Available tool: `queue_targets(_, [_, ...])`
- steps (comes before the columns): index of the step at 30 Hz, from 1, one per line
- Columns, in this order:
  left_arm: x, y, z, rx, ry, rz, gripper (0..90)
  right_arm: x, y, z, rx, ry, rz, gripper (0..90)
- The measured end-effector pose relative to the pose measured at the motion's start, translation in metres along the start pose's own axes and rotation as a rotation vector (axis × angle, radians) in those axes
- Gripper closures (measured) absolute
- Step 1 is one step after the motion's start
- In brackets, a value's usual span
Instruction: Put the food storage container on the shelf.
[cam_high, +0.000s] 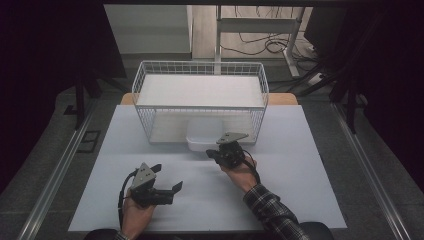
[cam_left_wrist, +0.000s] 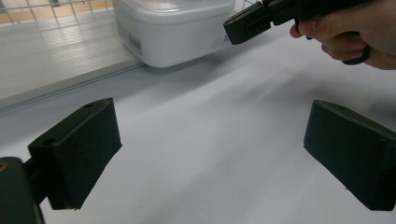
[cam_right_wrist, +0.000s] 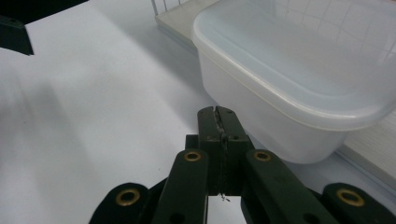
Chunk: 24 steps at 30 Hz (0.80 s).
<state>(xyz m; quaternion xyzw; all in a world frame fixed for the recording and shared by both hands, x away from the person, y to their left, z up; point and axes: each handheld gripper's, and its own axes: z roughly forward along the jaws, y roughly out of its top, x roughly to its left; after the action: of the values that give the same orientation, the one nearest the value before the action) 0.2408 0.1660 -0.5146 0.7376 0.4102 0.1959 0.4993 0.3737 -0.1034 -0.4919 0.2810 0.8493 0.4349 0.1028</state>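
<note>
**Right claw parked at the tub, nothing grabbed yet**

So here's where things stand: the white plastic tub (cam_high: 202, 138) with its lid on sits half under the lower shelf of the wire basket rack (cam_high: 200, 70), its front end sticking out onto the tabletop (cam_high: 280, 200). The right claw (cam_high: 210, 153) is just beside the tub's front corner, jaws pressed fully together with nothing between them. In the right gripper view the tub (cam_right_wrist: 299, 88) sits right past the tips, very near, but I can't tell if they touch it.

The left claw (cam_high: 167, 176) hangs back near the front of the tabletop, well apart from the tub, jaws spread wide and empty.

My read is this is the approach step, before any real grasp or push. Next move probably calls for either opening the right claw to pinch the lid's rim, or nudging the tub with the closed tips. The left claw looks ready to help steady it.
</note>
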Motion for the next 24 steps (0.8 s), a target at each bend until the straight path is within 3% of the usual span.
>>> queue_targets(3, [0.001, -0.001, 0.000, 0.009, -0.001, -0.007, 3.5, -0.001, 0.001, 0.003, 0.003, -0.003, -0.005, 88.9])
queue_targets(11, [-0.001, -0.003, 0.006, 0.049, 0.006, 0.020, 3.0, -0.007, 0.005, 0.015, 0.003, -0.025, 0.009, 88.9])
queue_targets(24, [-0.001, -0.004, 0.007, 0.058, 0.008, 0.020, 3.2, -0.020, 0.015, 0.029, 0.010, -0.067, 0.002, 89.0])
